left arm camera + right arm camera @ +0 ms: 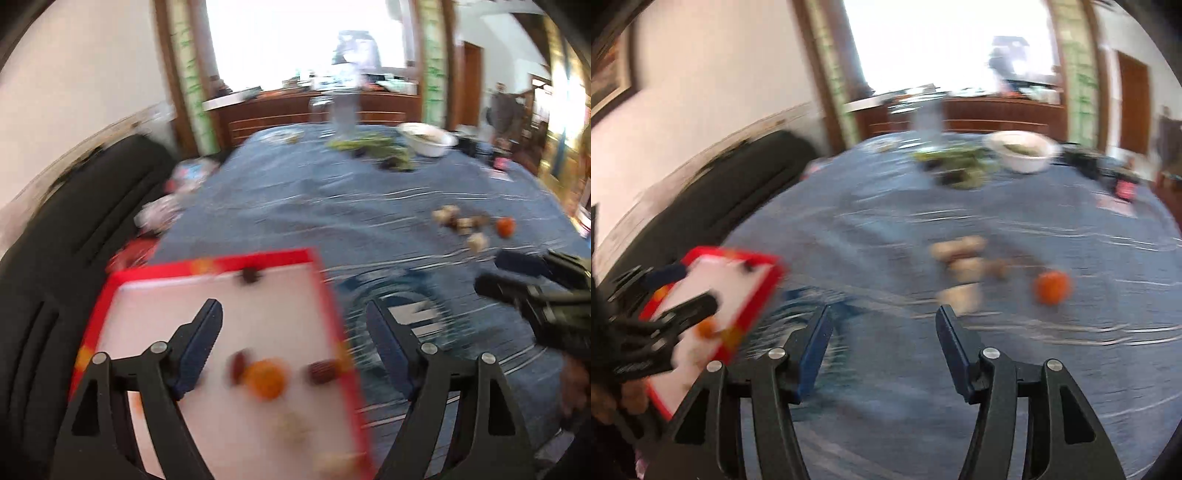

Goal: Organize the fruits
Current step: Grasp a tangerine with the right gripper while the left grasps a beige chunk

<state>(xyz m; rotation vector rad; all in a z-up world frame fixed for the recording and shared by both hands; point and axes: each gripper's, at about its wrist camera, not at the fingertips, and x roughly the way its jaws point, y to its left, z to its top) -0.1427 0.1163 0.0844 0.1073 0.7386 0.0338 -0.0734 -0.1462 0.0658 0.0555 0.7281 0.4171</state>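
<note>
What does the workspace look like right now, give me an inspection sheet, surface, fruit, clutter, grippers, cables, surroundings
Surface: blue tablecloth, wrinkled.
Job's things: red-rimmed tray holds an orange fruit and dark pieces; loose orange fruit and pale pieces on the cloth.
Clutter: white bowl, greens, clear jar at the far end.
Grippers: left gripper open above the tray edge; right gripper open over cloth; both empty.
Cables: nothing seen.
Surroundings: dark sofa, bright window.
</note>
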